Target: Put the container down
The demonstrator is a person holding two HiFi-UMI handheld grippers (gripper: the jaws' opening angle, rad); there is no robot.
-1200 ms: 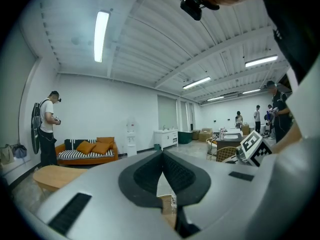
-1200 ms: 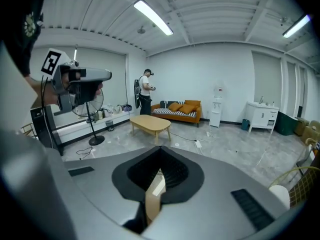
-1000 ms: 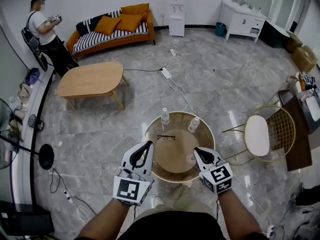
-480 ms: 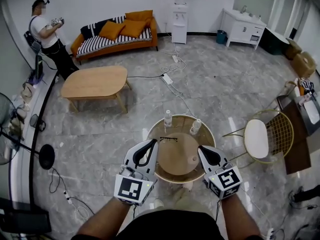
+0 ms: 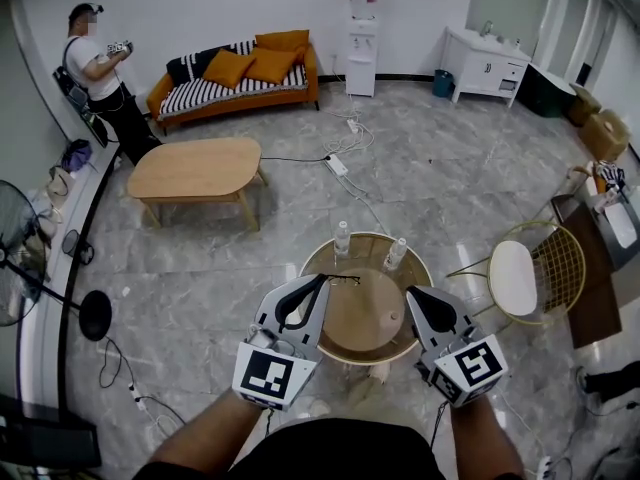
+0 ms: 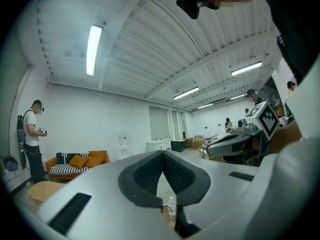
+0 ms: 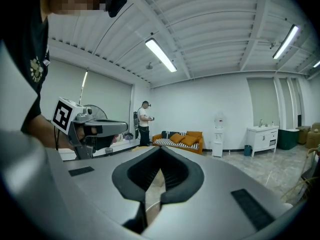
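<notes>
Two clear plastic bottles, one and the other, stand at the far edge of a small round table just below me, with a pair of glasses lying near them. My left gripper hangs over the table's left rim with its jaws shut and nothing between them. Over the right rim my right gripper is likewise shut and empty. In the left gripper view the closed tips meet above one bottle. The right gripper view shows its tips closed, with the left gripper beside them.
A wire chair with a white seat stands right of the round table. Farther off are a wooden coffee table, an orange sofa, a person at the left wall, cables across the floor and a fan stand.
Both grippers have risen toward the head camera and look larger. Their jaws stayed shut and empty. The bottles and glasses on the table have not moved.
</notes>
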